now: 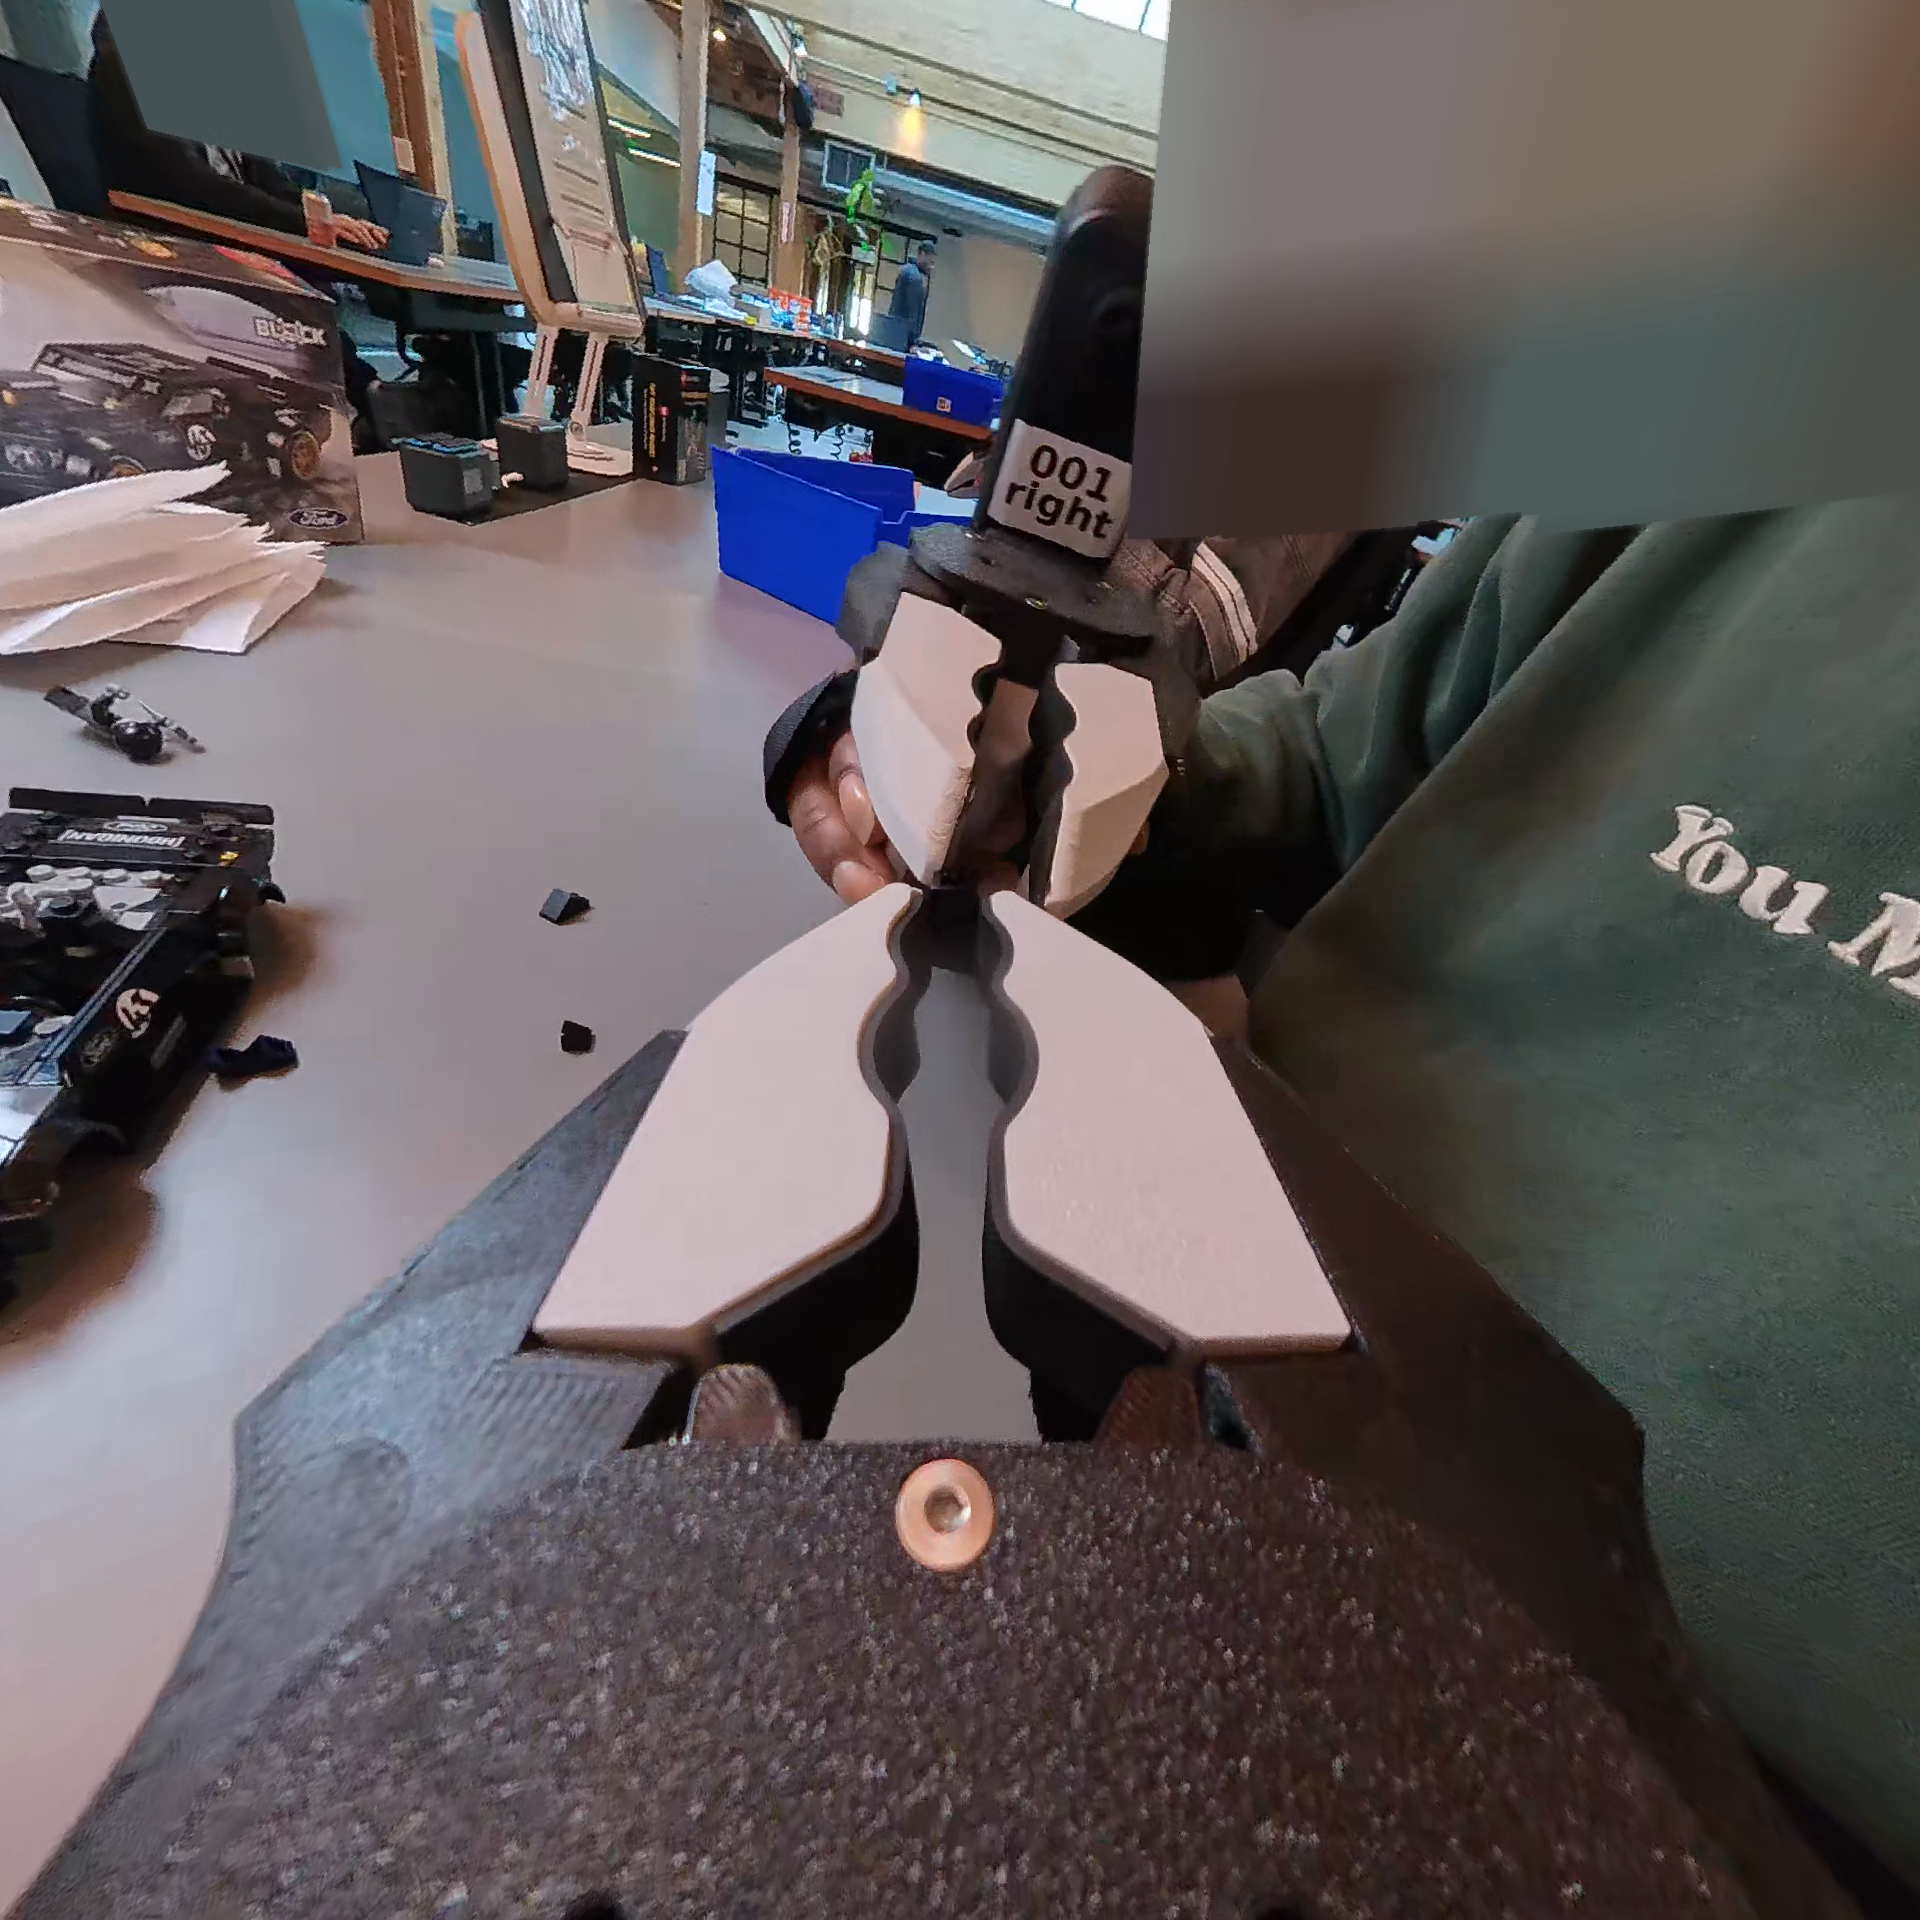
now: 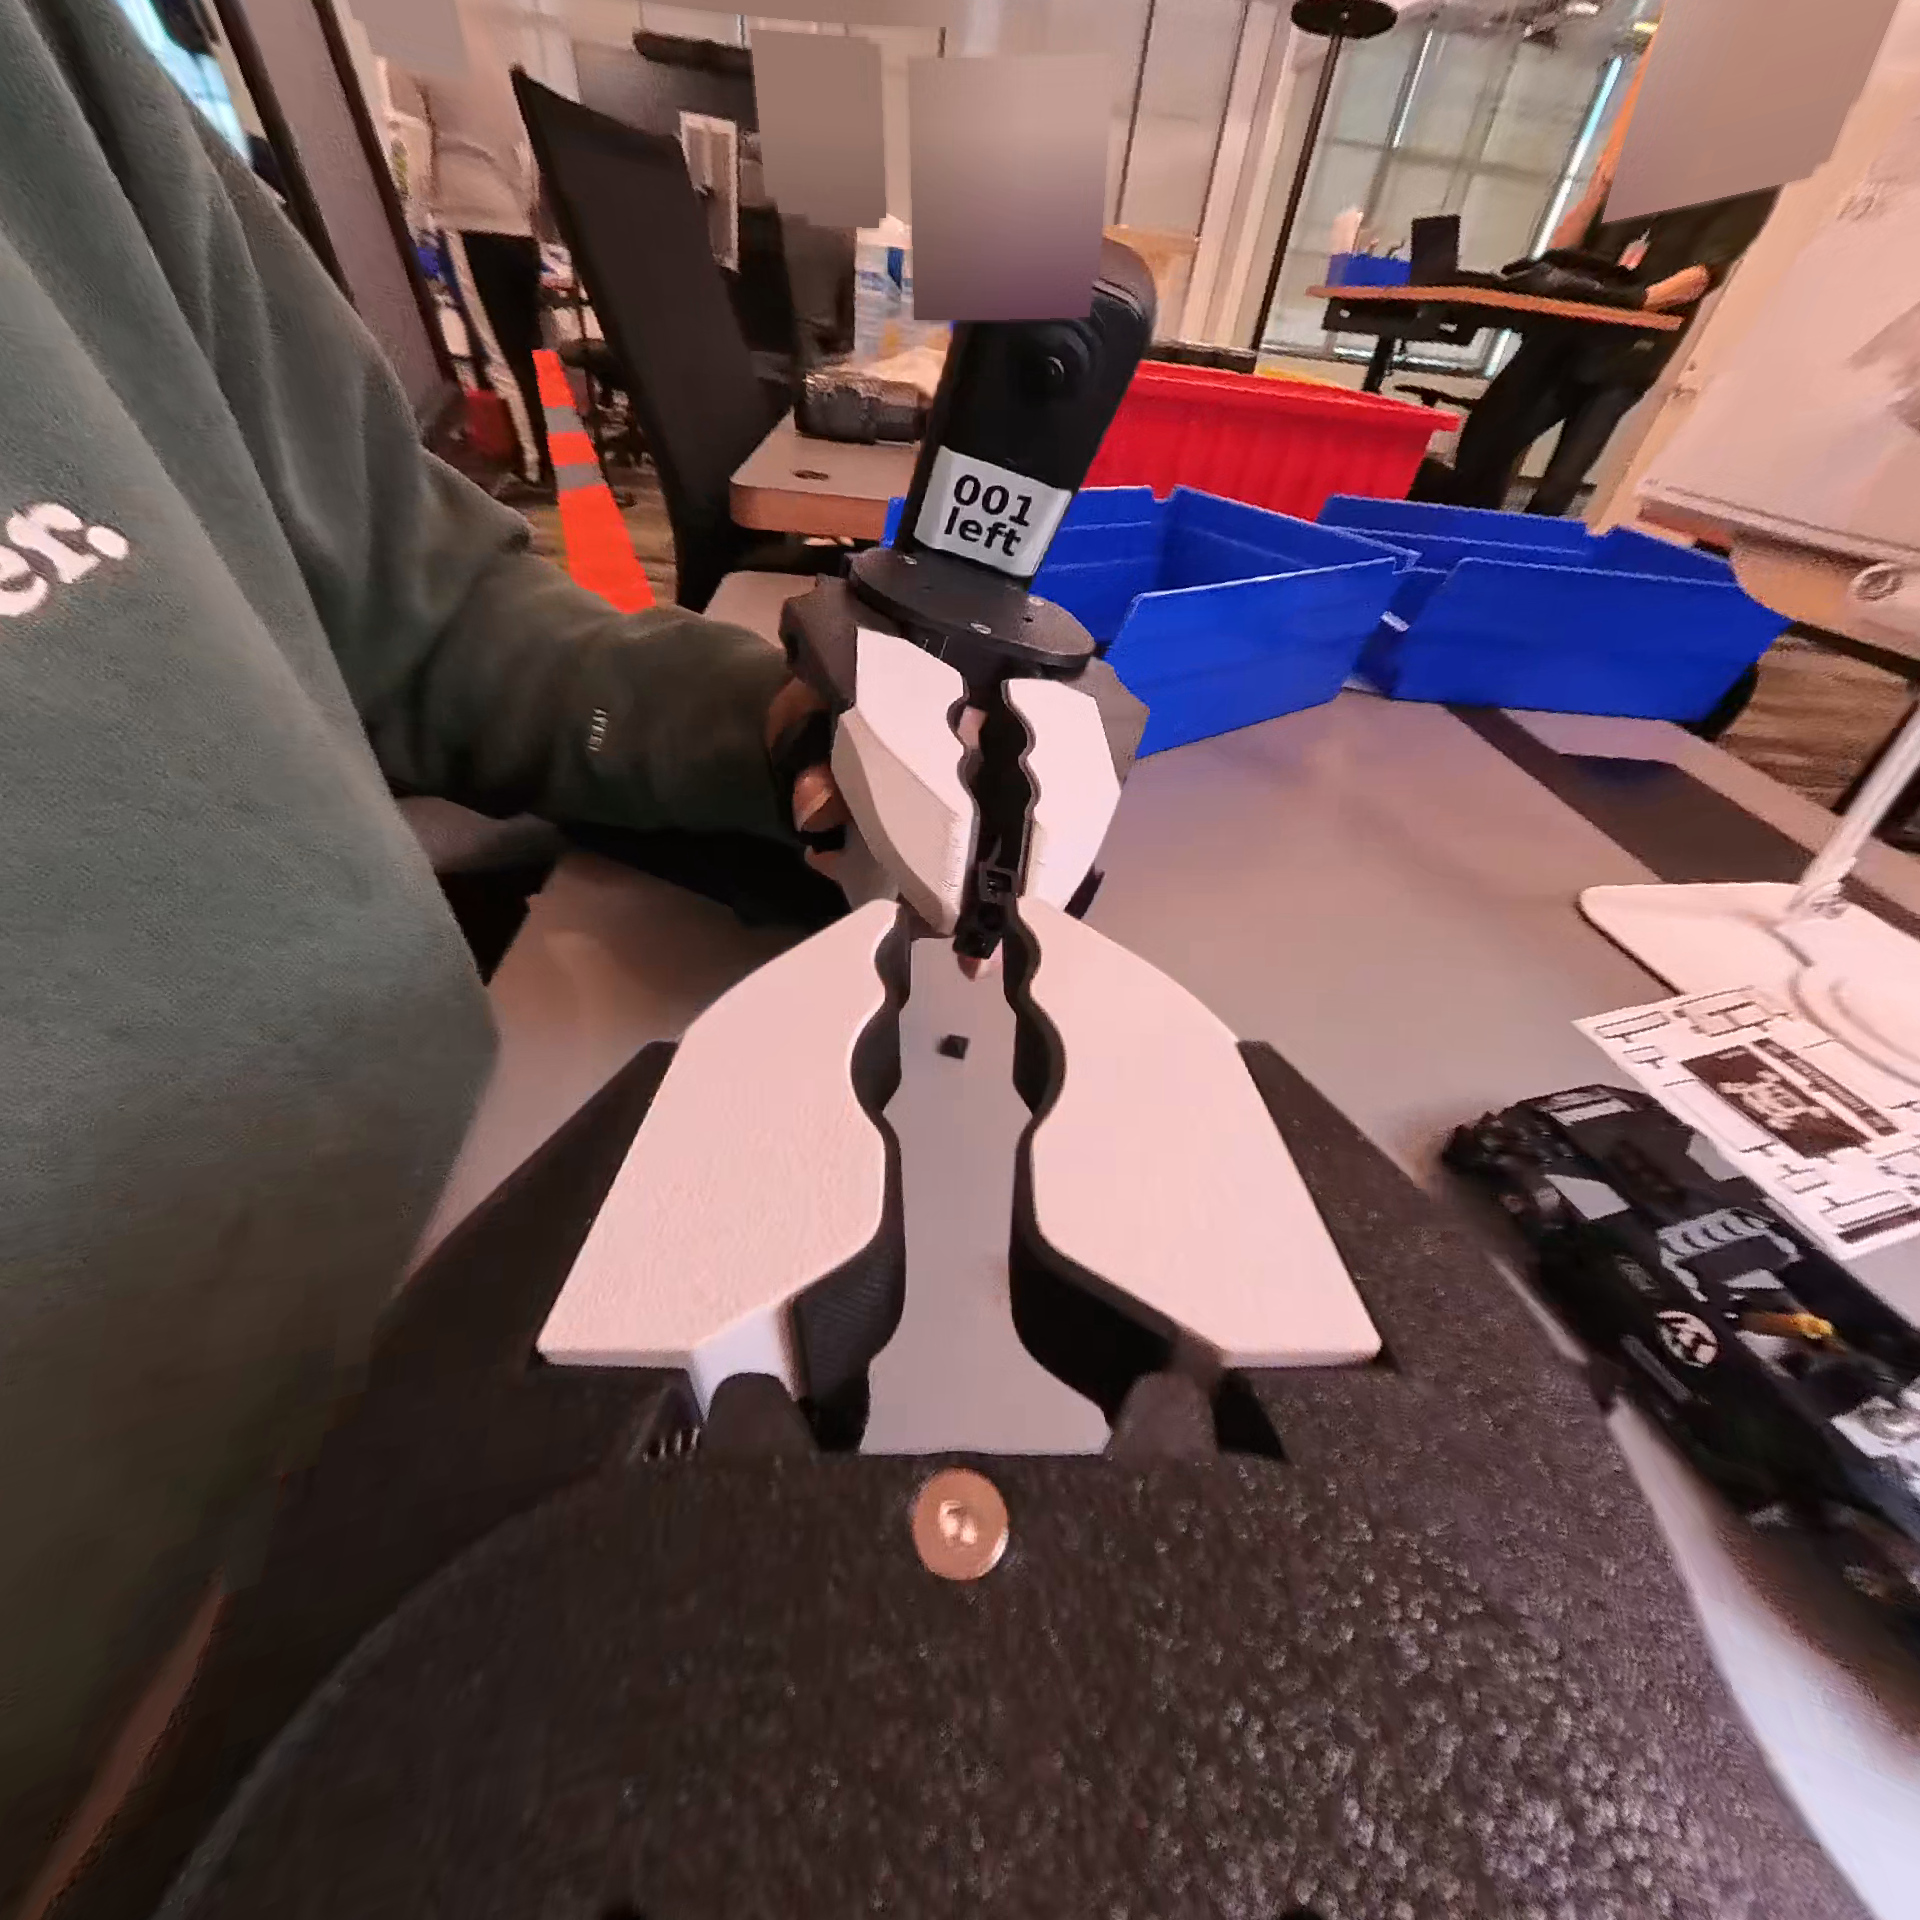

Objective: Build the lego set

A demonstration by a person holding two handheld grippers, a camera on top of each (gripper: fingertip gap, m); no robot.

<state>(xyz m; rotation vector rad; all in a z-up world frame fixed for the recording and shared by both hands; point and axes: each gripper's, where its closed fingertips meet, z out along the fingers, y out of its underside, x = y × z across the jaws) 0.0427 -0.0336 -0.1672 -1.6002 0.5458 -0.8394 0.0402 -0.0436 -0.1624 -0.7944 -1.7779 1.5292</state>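
Note:
My two grippers meet tip to tip above the grey table. My left gripper is shut on a slim black lego piece, which sticks out of its tips in the right wrist view, where that gripper faces me. My right gripper is narrowly open, its tips on either side of the piece's free end; it also shows in the left wrist view. A partly built black lego car lies to the left, and shows at the right in the right wrist view.
Loose small black pieces lie on the table. A small black sub-assembly, white paper bags and the set's box sit far left. Blue bins stand behind. A sticker sheet and a white stand base are on the right. My two grippers' fingertips are within a few centimetres of each other.

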